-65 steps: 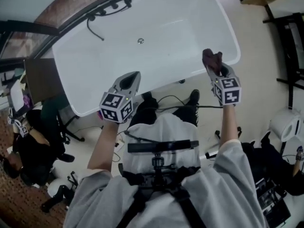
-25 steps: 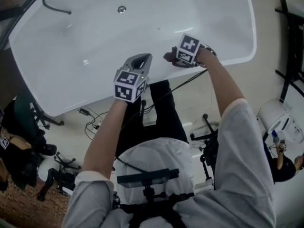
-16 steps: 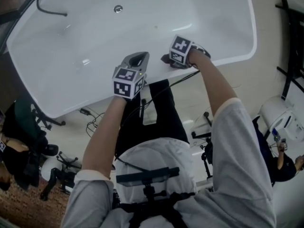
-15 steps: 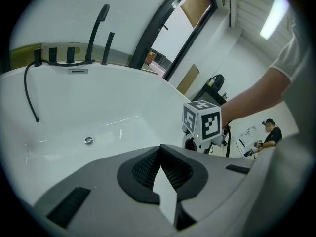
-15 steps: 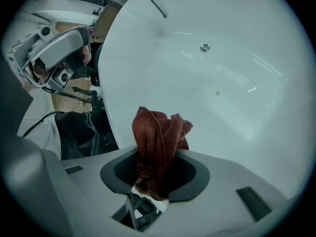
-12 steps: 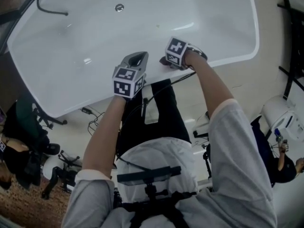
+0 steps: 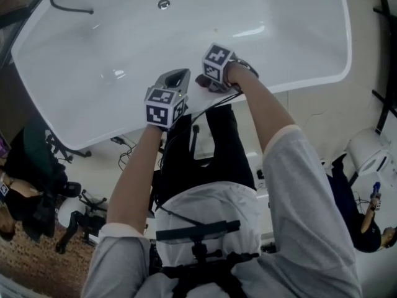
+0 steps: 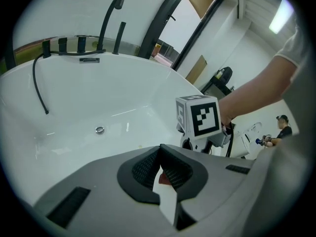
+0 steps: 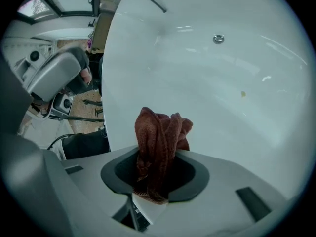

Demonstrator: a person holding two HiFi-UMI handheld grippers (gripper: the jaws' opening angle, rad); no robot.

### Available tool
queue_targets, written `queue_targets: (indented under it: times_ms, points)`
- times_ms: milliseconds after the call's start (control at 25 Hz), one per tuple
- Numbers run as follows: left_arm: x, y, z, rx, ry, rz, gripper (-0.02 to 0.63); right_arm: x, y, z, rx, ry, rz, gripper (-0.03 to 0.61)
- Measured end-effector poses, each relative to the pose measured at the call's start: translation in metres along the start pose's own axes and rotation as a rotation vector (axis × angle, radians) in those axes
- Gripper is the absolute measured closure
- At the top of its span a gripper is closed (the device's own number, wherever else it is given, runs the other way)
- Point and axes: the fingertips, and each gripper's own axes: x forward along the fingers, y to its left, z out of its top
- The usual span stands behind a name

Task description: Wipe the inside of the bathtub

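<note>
The white bathtub [image 7: 93, 73] fills the top of the head view, with its drain [image 7: 164, 4] at the far side. My right gripper [image 7: 205, 81] is shut on a reddish-brown cloth [image 7: 203, 82], which rests on the tub's near wall just inside the rim. In the right gripper view the cloth [image 9: 160, 132] sticks up bunched from between the jaws, over the tub's inner wall [image 9: 222, 83]. My left gripper [image 7: 178, 74] hovers at the near rim just left of it, shut and holding nothing [image 8: 159, 151]. The right gripper's marker cube [image 8: 200, 115] shows close behind it.
A black tap with a hose [image 7: 62, 2] stands at the tub's far left end. A small yellowish speck [image 9: 243, 94] lies on the tub floor. Cables [image 7: 124, 144] trail on the floor by the tub. People sit at the left [image 7: 25, 191] and lower right [image 7: 366, 228].
My right gripper has slid the cloth leftward along the near inner wall, from the tub's right end to beside the left gripper. The left gripper has stayed by the near rim.
</note>
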Motion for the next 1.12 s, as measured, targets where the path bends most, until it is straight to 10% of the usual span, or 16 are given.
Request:
queue_targets:
  times_ms: [520, 1120]
  points:
    - [0.047, -0.014, -0.004, 0.071, 0.04, -0.084, 0.606, -0.024, -0.106, -0.051, 0.176, 0.059, -0.221, 0.445]
    - [0.052, 0.042, -0.02, 0.07, 0.064, -0.063, 0.606, 0.043, -0.058, 0.042, 0.08, 0.021, -0.036, 0.446]
